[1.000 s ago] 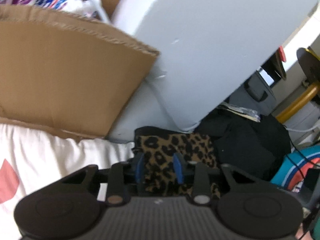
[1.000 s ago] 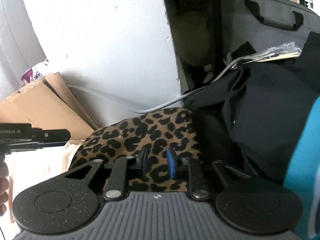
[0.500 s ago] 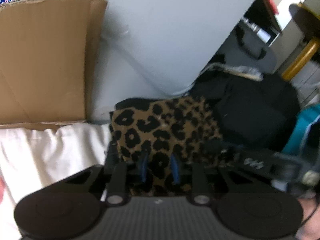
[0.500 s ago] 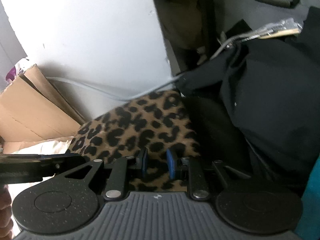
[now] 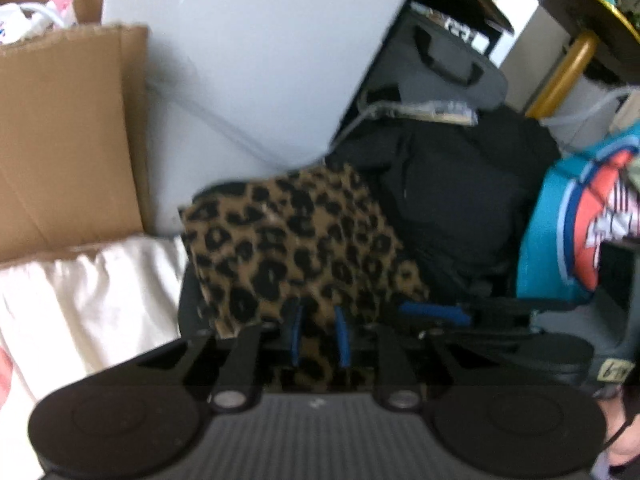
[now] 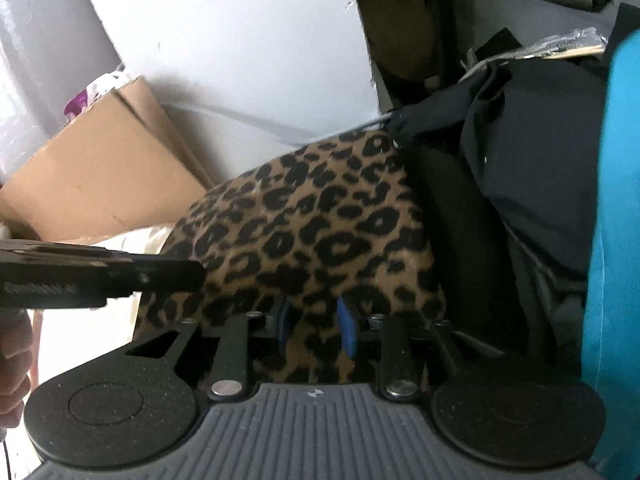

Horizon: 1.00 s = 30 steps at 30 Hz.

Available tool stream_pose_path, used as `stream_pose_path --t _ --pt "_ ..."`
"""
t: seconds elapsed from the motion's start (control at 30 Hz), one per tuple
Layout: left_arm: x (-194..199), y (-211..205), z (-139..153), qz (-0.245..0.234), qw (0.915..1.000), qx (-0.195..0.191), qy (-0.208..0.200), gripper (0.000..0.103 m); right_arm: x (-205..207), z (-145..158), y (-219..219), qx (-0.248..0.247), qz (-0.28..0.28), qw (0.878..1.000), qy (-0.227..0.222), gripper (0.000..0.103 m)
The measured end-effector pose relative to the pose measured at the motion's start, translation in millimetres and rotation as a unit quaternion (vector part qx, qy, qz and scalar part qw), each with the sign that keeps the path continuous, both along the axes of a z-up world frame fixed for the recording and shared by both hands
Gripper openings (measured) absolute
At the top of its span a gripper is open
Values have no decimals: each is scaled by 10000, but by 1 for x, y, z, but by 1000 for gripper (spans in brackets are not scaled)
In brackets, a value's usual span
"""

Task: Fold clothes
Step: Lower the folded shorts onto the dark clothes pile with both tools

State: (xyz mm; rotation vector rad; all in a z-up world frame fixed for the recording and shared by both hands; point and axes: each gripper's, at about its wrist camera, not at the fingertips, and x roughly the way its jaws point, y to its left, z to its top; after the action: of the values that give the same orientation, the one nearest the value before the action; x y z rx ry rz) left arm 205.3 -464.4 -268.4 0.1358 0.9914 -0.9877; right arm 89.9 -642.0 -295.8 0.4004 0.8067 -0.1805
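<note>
A folded leopard-print garment lies on the white bedding, against a pile of black clothes. My left gripper sits at the garment's near edge with a fold of it between its narrow-set blue pads, and its jaws are opening. It also reaches in from the left in the right wrist view. My right gripper is at the same edge a little further right. Its jaws are opening, and cloth drapes loosely over and between its pads. One of its blue pads shows in the left wrist view.
A cardboard box and a white slanted panel stand behind the garment. A teal printed garment lies to the right. A grey bag is further back. A hand shows at the left edge.
Both grippers have moved forward and down over the leopard garment, closer to each other. The right pads stand wider apart than before. The left pads have drawn closer together.
</note>
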Motion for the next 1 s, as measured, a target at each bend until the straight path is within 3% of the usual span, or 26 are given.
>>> stream_pose_path --t 0.07,0.27,0.47,0.67,0.8,1.0 --pt "-6 3 -9 -16 9999 78 -90 25 -10 -3 5 -42 -1 10000 3 41" --pt "-6 13 -18 8 10000 -33 -54 28 -38 -11 11 -196 72 9997 127 41" --pt "-16 10 -12 -244 9985 214 -429 30 -62 -15 12 -301 64 9993 227 41" --pt "-38 22 -9 -378 9965 388 -643 42 -85 -21 17 -441 -44 9985 305 41" --pt "-49 34 -13 -322 9967 456 -593 51 -106 -23 16 -433 -241 9983 312 42" --pt "-65 50 -27 -285 9963 713 -382 52 -123 -23 20 -415 -456 9976 301 42"
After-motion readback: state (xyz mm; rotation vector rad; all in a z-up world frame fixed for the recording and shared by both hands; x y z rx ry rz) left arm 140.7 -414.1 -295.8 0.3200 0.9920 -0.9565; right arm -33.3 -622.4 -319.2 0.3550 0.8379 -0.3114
